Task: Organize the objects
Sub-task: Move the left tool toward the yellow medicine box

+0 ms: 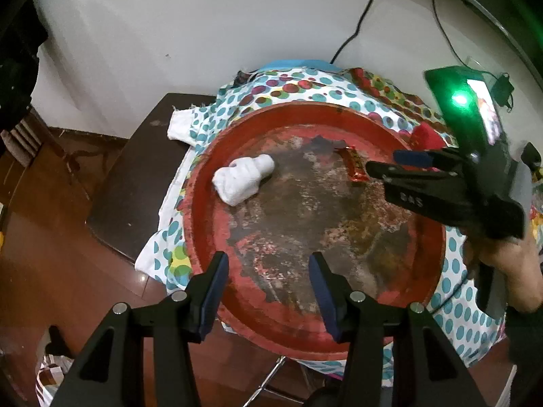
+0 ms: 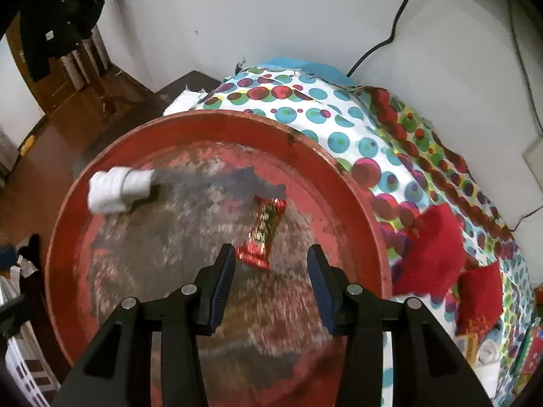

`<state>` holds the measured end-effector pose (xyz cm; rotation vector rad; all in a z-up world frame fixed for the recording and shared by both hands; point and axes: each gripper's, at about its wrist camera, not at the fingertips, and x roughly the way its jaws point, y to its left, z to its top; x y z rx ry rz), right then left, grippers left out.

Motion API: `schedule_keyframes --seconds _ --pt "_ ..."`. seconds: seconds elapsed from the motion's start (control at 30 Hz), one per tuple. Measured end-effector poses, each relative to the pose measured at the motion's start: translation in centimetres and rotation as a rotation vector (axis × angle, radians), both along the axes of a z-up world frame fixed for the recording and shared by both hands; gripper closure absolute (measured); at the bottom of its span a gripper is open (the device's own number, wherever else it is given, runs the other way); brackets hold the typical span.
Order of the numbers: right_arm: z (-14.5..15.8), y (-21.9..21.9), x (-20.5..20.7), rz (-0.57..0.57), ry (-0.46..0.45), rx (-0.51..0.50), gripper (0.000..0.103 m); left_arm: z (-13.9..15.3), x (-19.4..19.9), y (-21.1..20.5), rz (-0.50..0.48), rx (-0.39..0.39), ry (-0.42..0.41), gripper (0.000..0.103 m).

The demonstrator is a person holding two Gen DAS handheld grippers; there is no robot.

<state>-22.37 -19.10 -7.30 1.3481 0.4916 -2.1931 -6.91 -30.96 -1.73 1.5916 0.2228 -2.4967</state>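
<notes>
A large round red tray (image 1: 203, 176) with worn paint lies on a polka-dot cloth (image 1: 305, 84). On it lie a rolled white sock (image 1: 242, 176) at the left and a red snack bar wrapper (image 1: 354, 166) at the far right. My left gripper (image 1: 268, 285) is open and empty above the tray's near rim. My right gripper (image 1: 383, 162) reaches in from the right, just right of the wrapper. In the right wrist view the tray (image 2: 356, 196) fills the frame. The right gripper (image 2: 271, 271) is open, its tips astride the near end of the wrapper (image 2: 264, 230). The sock (image 2: 117, 188) lies far left.
Red cloth pieces (image 2: 431, 247) lie on the polka-dot cloth (image 2: 373, 135) right of the tray. A dark side table (image 1: 135, 183) stands left of the cloth, against a white wall with black cables (image 1: 359, 23). Brown floor lies below. A white basket (image 2: 23, 366) sits at the lower left.
</notes>
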Motion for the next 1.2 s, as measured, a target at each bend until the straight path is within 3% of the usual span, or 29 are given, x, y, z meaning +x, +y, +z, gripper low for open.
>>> schedule_keyframes --seconds 0.53,1.2 --pt "4.2 11.3 5.8 -0.086 0.036 -0.083 0.055 0.9 0.1 3.9 -0.081 -0.029 0.021 0.053" --pt "1.7 32.0 10.6 -0.445 0.057 -0.032 0.054 -0.3 -0.8 10.1 -0.198 -0.060 -0.014 0.053"
